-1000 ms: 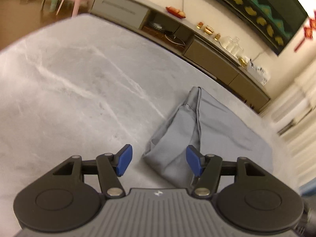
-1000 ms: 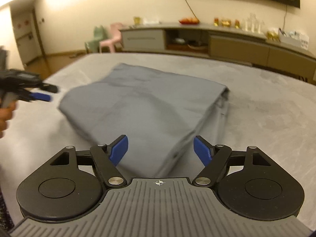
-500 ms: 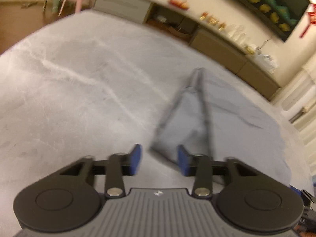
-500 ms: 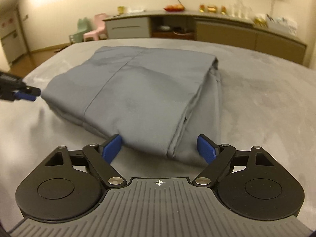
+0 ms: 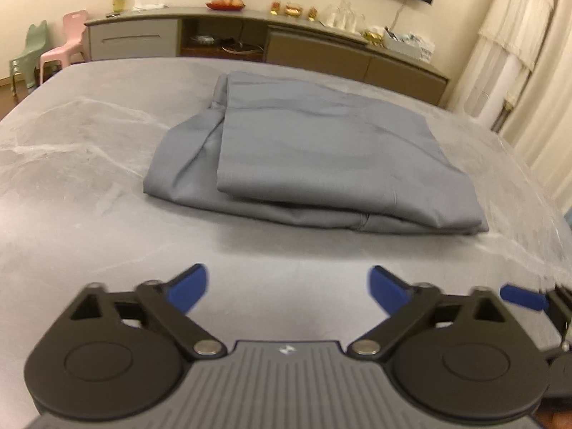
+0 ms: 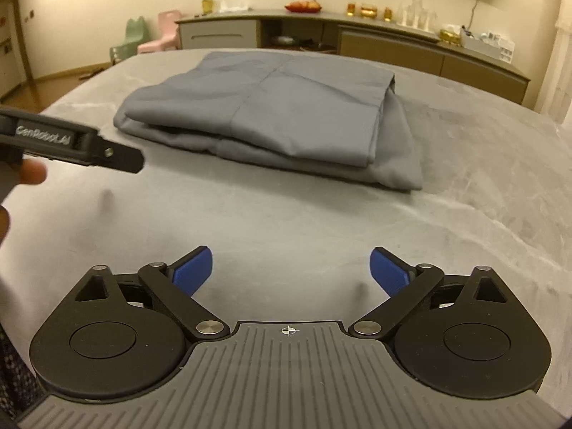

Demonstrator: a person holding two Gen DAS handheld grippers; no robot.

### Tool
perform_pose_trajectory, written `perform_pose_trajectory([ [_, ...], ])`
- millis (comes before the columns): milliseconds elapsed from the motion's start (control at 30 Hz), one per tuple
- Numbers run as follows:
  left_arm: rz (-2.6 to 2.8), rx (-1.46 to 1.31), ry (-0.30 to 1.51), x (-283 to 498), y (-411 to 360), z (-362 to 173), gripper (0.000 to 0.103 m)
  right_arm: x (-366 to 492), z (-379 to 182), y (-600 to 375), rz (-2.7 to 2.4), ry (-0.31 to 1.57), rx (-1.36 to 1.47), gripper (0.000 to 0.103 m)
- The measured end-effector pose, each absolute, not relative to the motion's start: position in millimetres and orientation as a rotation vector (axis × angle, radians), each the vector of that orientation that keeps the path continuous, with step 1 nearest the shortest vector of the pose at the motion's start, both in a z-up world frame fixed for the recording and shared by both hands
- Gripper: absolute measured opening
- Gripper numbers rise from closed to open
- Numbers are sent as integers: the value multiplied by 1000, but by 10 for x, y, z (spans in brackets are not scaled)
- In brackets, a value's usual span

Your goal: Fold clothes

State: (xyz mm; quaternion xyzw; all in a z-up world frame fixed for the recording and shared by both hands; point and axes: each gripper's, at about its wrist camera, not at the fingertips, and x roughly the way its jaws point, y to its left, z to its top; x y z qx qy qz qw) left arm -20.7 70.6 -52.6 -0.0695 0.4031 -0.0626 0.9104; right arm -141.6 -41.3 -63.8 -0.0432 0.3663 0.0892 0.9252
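A grey garment [image 5: 314, 157] lies folded into a flat stack on the grey marbled table [image 5: 71, 178], clear of both grippers. My left gripper [image 5: 287, 287] hovers over bare table in front of the garment's near edge, its jaws opening wide with nothing between them. My right gripper [image 6: 290, 270] also stands short of the garment [image 6: 286, 114], jaws opening, with only table between its blue pads [image 6: 193, 271]. The left gripper's black body [image 6: 71, 143] and a fingertip show at the left edge of the right wrist view. A blue fingertip [image 5: 523, 298] of the right gripper shows at right in the left wrist view.
A long low sideboard [image 5: 271, 46] with dishes, glasses and ornaments runs along the far wall. Small green [image 5: 26, 57] and pink chairs [image 5: 64, 53] stand at far left. Pale curtains [image 5: 522, 50] hang at right. The table's far edge [image 6: 464, 85] lies just behind the garment.
Both grippers have pulled back from the garment's edges and opened wider. The left wrist has rolled level and now faces the garment square on. The garment lies flat, let go.
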Motion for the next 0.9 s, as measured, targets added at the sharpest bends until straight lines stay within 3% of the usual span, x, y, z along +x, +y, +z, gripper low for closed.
perform_pose_trajectory([
  [900,-169,-134,759,-408,452,-561,103,-1402,-657,-246,167,729,-85,98],
])
